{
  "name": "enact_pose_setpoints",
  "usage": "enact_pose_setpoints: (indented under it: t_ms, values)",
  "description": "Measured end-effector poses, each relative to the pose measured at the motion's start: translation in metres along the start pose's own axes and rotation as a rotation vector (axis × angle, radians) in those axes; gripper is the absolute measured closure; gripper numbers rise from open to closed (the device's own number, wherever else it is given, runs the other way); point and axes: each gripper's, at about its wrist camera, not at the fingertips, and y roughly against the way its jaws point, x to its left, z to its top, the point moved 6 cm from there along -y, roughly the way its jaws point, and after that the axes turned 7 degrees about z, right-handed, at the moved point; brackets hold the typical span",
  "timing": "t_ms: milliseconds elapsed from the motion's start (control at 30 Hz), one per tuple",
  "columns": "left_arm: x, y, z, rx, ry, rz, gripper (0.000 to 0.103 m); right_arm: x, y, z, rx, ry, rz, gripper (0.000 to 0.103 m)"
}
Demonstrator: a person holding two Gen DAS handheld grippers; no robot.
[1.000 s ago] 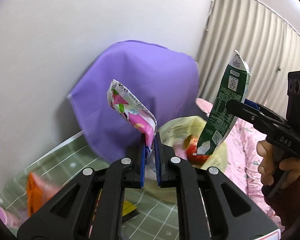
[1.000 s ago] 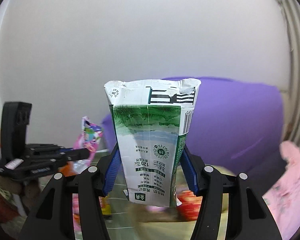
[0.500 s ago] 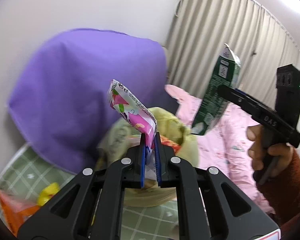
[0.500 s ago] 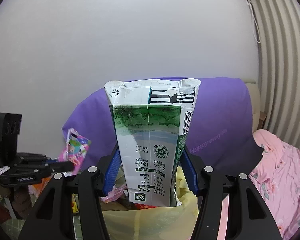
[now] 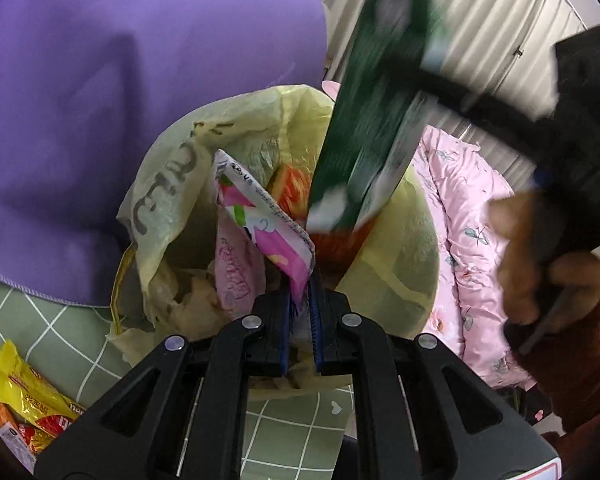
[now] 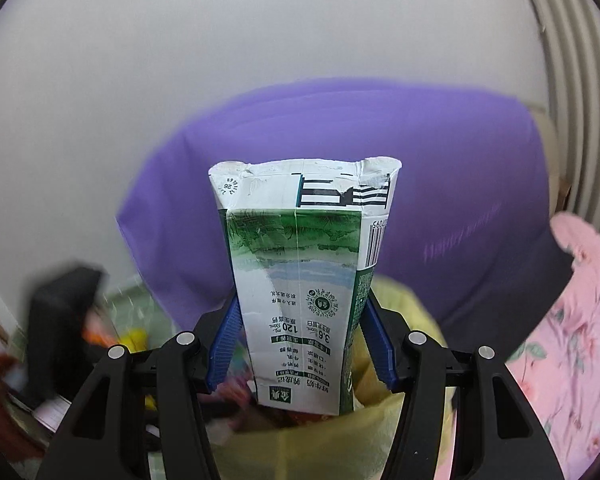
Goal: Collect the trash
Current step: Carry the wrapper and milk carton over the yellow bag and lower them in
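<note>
Hovering over the open yellow bag, both grippers have swung in from above the bed within the last second. At centre frame the left gripper pinches a pink wrapper, jaws nearly closed, its tip already over the bag mouth. From the upper right, the right gripper clamps a green carton, blurred, just above the rim. Both items look ready to drop. More wrappers wait at lower left.
</note>
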Motion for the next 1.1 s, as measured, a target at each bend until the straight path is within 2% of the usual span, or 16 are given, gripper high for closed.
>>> enact_pose_setpoints:
  t_ms: [100,233,433,467,633,767,933,1100]
  values:
    - [0.007,-0.004,0.001,0.0,0.009,0.018,0.095,-0.014,-0.017,-0.023,0.069,-0.031,-0.023,0.049]
    - [0.008,-0.012,0.002,0.0,0.019,0.03,0.095,-0.032,-0.02,-0.036,0.112,-0.055,-0.053,0.049]
    - [-0.002,-0.016,0.005,-0.005,-0.002,0.032,0.095,-0.03,-0.013,-0.049,0.136,-0.054,-0.066,0.049]
    - [0.0,-0.014,0.012,-0.007,-0.006,0.033,0.095,-0.032,-0.012,-0.049,0.138,-0.055,-0.068,0.049]
    - [0.003,0.001,0.011,-0.026,-0.003,0.01,0.095,-0.036,-0.005,-0.052,0.148,-0.056,-0.077,0.049]
    - [0.004,0.019,0.002,-0.033,0.016,-0.049,0.063,-0.033,0.0,-0.05,0.136,-0.075,-0.041,0.049]
    - [0.005,0.049,-0.014,-0.074,0.012,-0.019,0.055,-0.028,0.007,-0.049,0.116,-0.062,-0.064,0.047]
    - [0.014,0.089,-0.034,-0.145,0.05,0.028,0.055,-0.023,0.02,-0.045,0.084,-0.056,-0.091,0.044]
